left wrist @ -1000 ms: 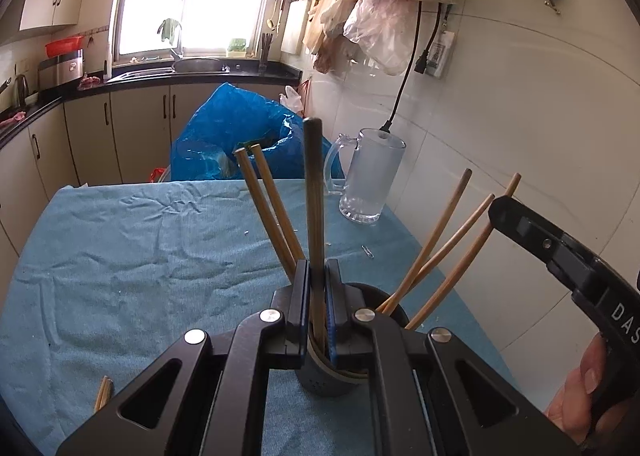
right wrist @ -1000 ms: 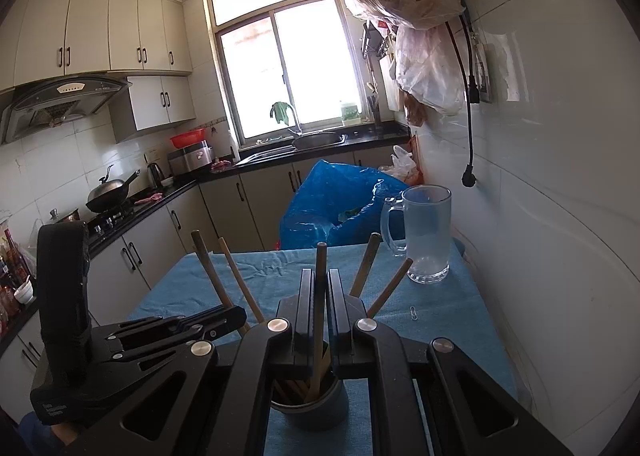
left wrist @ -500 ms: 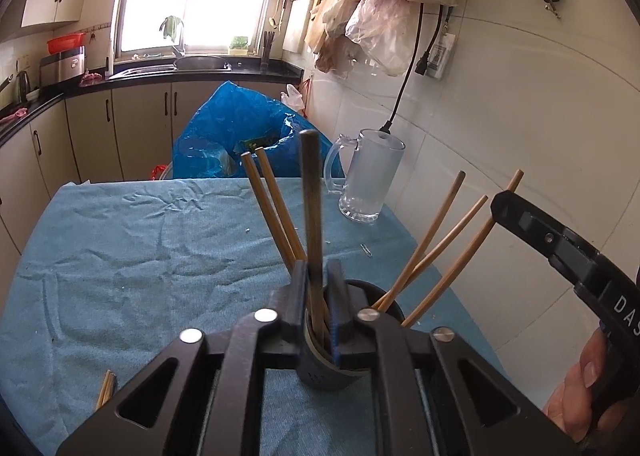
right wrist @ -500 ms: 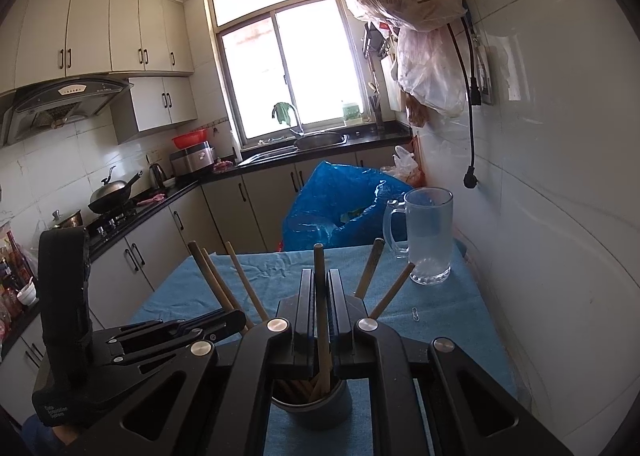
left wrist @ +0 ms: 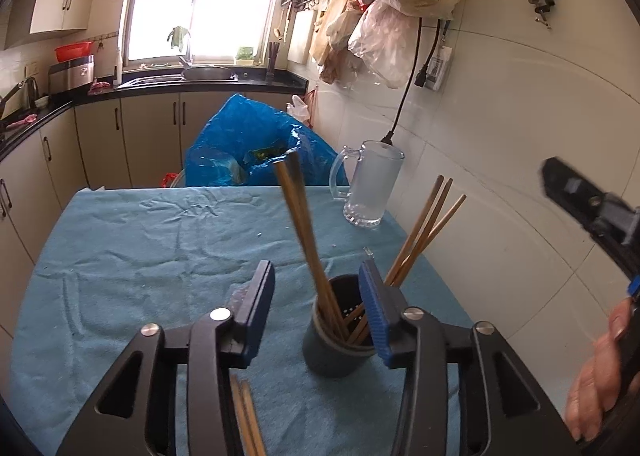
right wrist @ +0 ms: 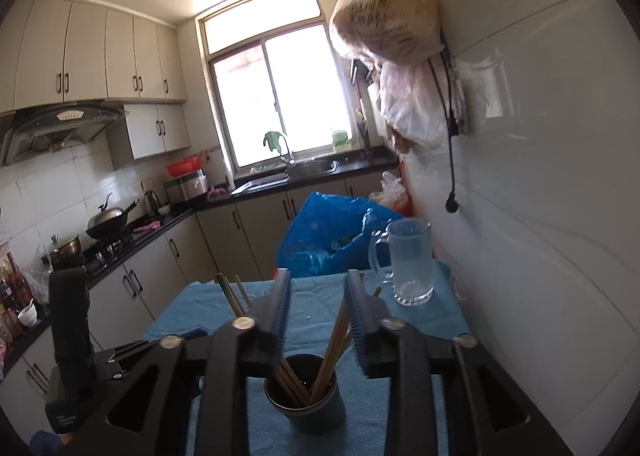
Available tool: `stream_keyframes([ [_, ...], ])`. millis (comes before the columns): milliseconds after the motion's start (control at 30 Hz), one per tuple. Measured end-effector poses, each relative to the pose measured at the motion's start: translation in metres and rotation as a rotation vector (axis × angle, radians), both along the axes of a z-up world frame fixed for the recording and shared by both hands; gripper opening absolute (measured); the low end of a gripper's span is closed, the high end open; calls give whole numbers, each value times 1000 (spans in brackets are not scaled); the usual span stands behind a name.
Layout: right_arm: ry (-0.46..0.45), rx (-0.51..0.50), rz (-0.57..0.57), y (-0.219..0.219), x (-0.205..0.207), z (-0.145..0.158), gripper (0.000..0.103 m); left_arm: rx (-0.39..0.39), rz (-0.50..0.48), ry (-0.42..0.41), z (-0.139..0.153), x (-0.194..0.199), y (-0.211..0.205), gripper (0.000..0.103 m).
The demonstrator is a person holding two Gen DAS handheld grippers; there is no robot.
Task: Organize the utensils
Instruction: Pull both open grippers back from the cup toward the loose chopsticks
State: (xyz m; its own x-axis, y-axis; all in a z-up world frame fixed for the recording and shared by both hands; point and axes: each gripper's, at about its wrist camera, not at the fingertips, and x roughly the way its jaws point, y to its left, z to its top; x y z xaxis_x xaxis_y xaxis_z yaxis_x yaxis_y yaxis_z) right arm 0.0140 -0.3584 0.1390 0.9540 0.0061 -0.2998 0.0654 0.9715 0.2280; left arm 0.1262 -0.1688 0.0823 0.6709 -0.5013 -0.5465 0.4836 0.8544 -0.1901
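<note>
In the dark cup (left wrist: 338, 340) most chopsticks (left wrist: 306, 240) already stand; both claws gape empty, left claw (left wrist: 318, 316), right claw (right wrist: 316, 316); two loose chopsticks (left wrist: 246, 416) remain on the bench (left wrist: 120, 256).

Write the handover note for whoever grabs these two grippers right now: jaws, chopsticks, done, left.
Left gripper: jaws open, holding nothing, straddling the dark holder cup.
Right gripper: jaws open, empty, above the same cup.
Chopsticks in the cup: one bunch leans toward the window, another toward the wall.
Loose chopsticks: at least two lie on the blue cloth under the left gripper.
Done: most chopsticks stand in the cup.
Left: pick up the loose ones and drop them in. The glass mug stands apart near the wall; keep clear of it.
</note>
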Motion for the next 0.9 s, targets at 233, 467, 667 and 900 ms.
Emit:
stream_keyframes([
  [233, -11, 53, 15, 3, -44, 2, 45, 29, 90, 33, 0, -20, 57, 53],
  [467, 135, 22, 153, 39, -58, -41, 45, 83, 231, 142, -35, -36, 153, 58],
  [667, 329, 62, 267, 68, -28, -92, 45, 102, 266, 408, -91, -12, 213, 58],
  [900, 414, 76, 283, 86, -17, -115, 45, 148, 225, 544, -132, 24, 211, 58],
])
